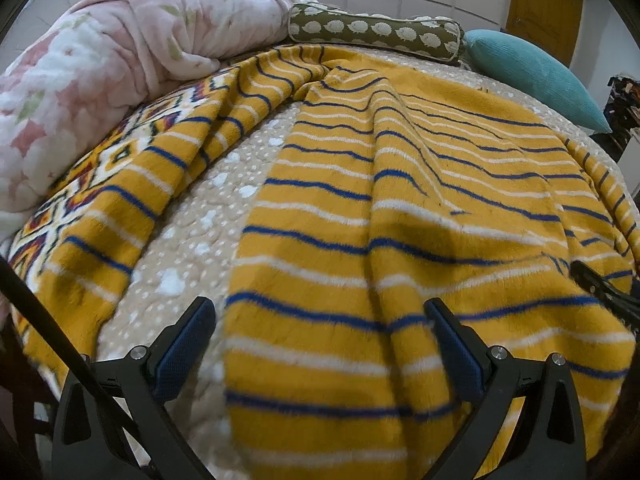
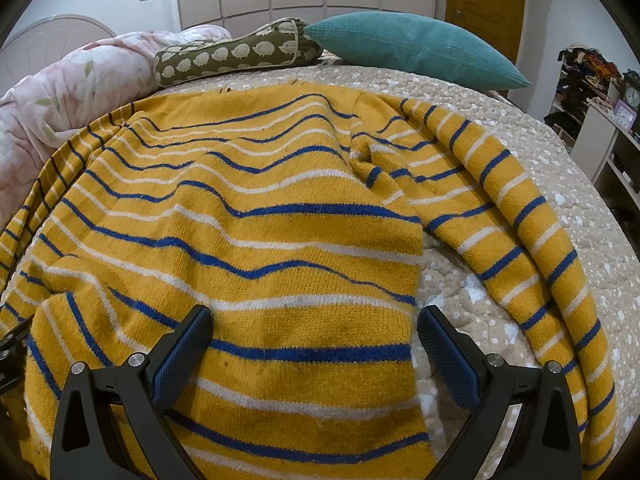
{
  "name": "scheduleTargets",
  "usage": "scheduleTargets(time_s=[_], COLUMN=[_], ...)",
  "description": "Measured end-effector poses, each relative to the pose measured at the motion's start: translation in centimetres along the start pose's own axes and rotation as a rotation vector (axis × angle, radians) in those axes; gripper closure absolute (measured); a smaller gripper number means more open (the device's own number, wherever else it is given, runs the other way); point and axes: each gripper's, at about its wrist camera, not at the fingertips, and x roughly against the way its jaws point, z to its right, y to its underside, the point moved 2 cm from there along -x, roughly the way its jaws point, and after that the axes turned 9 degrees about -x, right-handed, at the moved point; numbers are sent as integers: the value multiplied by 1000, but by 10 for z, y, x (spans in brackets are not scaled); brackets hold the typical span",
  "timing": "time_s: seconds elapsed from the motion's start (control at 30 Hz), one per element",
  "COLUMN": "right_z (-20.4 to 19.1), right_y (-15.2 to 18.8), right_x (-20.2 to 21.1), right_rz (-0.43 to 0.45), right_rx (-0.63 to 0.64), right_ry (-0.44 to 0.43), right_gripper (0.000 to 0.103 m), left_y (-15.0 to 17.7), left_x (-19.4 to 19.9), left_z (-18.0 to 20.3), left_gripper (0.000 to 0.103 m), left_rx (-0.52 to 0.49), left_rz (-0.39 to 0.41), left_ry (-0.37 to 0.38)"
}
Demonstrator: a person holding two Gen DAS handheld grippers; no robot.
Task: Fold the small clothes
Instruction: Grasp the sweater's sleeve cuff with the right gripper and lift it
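A mustard-yellow knit sweater (image 1: 380, 208) with blue and white stripes lies spread over the bed, wrinkled, with its hem toward me. Its left sleeve (image 1: 132, 184) carries a patterned band and runs off to the left. In the right wrist view the same sweater (image 2: 248, 216) fills the middle, and its right sleeve (image 2: 520, 216) curves down the right side. My left gripper (image 1: 320, 320) stands open over the sweater's lower left edge. My right gripper (image 2: 314, 326) stands open over the lower right edge. Neither holds cloth. The tip of the right gripper (image 1: 600, 284) shows at the left view's right edge.
The bed has a beige dotted quilt (image 2: 540, 128). A pink floral blanket (image 1: 100, 64) is heaped at the back left. An olive bolster (image 1: 376, 30) and a teal pillow (image 2: 412, 48) lie along the far side. Shelves with clutter (image 2: 592, 92) stand to the right.
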Motion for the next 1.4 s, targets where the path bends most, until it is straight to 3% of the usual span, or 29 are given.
scheduleTargets(time_s=[0.27, 0.5, 0.63, 0.73, 0.83, 0.9, 0.97, 1.03, 1.07, 1.1, 1.13, 1.17, 1.23, 1.4], right_z=[6, 18, 21, 29, 41, 46, 48, 48, 48, 47, 45, 44, 44, 60], right_y=[13, 40, 50, 51, 54, 57, 61, 62, 63, 63, 62, 61, 59, 51], right_x=[10, 32, 44, 54, 67, 73, 78, 82, 84, 86, 87, 88, 88, 103], right_rz=[-66, -52, -58, -80, -86, -86, -74, -67, -65, -63, -60, -55, -47, -8], right_rx=[-2, -44, -51, -84, -143, -163, -174, -178, -179, -176, -171, -168, -171, -191], right_ry=[-9, -85, -119, -171, -222, -230, -224, -223, -225, -225, -224, -222, -220, -223], right_gripper=[0, 0, 0, 0, 4, 9, 10, 11, 12, 12, 12, 12, 12, 13], left_y=[20, 31, 35, 43, 50, 52, 51, 49, 49, 47, 46, 45, 43, 46], left_x=[12, 12, 24, 47, 61, 56, 41, 32, 32, 33, 34, 35, 40, 65], left_z=[-6, 0, -7, -26, -47, -53, -54, -49, -42, -37, -35, -34, -41, -80], left_gripper=[0, 0, 0, 1, 1, 1, 6, 24, 36, 62, 83, 93, 96, 96], left_rx=[24, -4, -2, 81, 121, 126, 139, 134, 100, 80, 76, 92, 130, 178], left_rz=[47, 92, 63, 113, 147, 124, 46, 14, 21, 24, 24, 21, 17, 53], left_ry=[39, 31, 71, 160, 172, 184, 215, 214, 171, 160, 178, 227, 243, 133])
